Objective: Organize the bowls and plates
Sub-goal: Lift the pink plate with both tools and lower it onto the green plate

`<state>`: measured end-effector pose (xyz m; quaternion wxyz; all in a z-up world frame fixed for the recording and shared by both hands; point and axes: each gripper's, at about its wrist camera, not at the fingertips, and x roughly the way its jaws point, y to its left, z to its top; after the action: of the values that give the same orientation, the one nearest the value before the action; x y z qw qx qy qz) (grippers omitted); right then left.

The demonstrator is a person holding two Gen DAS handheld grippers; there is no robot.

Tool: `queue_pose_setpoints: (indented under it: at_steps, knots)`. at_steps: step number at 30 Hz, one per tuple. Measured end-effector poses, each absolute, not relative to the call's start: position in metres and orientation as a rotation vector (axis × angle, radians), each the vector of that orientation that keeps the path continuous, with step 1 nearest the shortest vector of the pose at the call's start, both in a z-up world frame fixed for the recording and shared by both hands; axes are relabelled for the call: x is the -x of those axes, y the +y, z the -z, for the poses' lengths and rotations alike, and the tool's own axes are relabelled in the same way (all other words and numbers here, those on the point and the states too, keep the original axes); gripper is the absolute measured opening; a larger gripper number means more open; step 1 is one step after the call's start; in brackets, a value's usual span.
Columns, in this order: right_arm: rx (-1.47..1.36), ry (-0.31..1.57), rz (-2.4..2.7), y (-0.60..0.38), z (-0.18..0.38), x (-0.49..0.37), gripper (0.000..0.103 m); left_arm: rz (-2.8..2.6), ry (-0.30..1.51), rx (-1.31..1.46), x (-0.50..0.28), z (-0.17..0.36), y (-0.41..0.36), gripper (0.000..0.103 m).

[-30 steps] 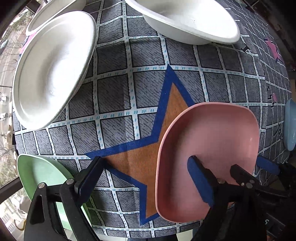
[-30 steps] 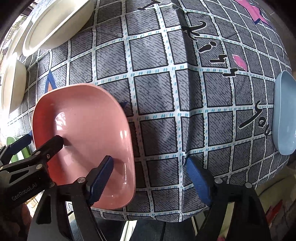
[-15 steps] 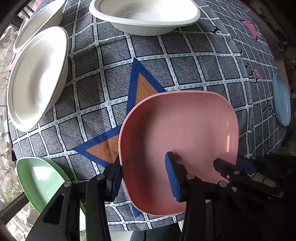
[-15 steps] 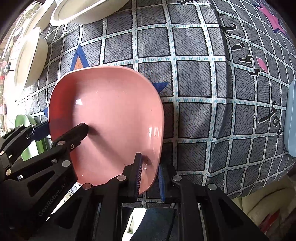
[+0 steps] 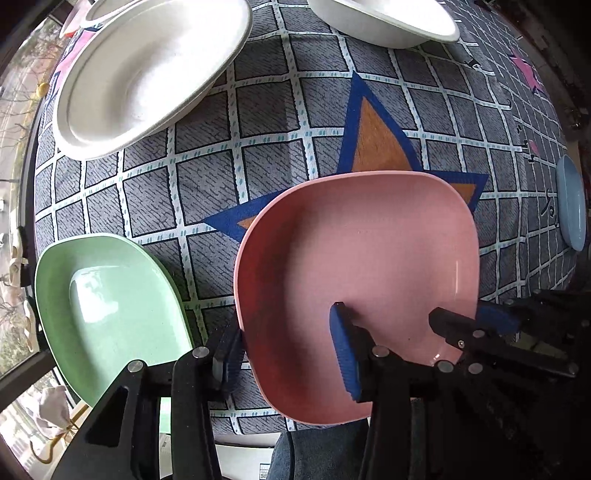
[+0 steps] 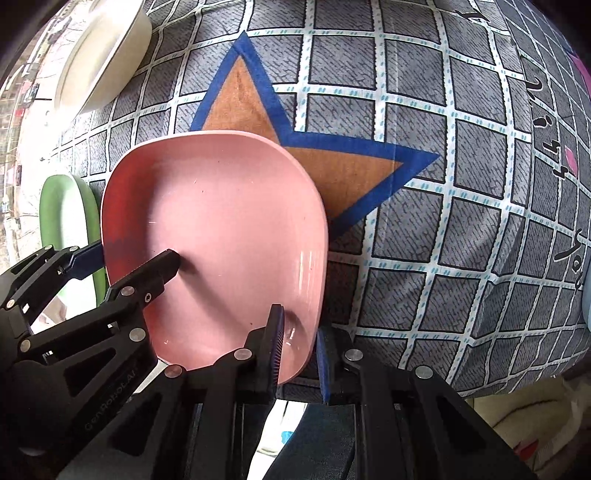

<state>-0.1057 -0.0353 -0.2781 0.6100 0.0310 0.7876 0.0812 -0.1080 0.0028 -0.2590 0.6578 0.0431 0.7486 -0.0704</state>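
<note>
A pink square plate [image 5: 362,280] is held above the checked cloth near its front edge; it also shows in the right wrist view [image 6: 221,240]. My left gripper [image 5: 288,354] is shut on the plate's near left rim. My right gripper [image 6: 299,354] is shut on its near right rim. A green plate [image 5: 107,310] lies just left of the pink one, close to its edge, and shows in the right wrist view [image 6: 62,218]. A blue plate [image 5: 570,203] lies at the far right.
A white plate [image 5: 147,74] lies at the back left and a white bowl [image 5: 384,18] at the back middle. The checked cloth [image 5: 258,155] has a blue and orange star in its middle. The table's front edge is right under the grippers.
Both grippers have shut on the pink plate's near rim. The plate has been carried left toward the green plate, which now shows much larger in the left wrist view.
</note>
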Motion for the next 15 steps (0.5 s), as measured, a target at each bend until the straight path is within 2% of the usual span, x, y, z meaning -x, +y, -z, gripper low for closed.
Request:
queue_pose_setpoints:
  at_steps: [6,15]
  knots:
    - [-0.055,1.821,-0.196,0.013,0.296,0.109,0.019,0.160,1.690,-0.089,0.121,0.253,0.039,0.048]
    - [-0.090,1.831,-0.206,0.061,0.301,0.101,0.019,0.170,1.685,-0.061,0.113,0.226,0.031,0.048]
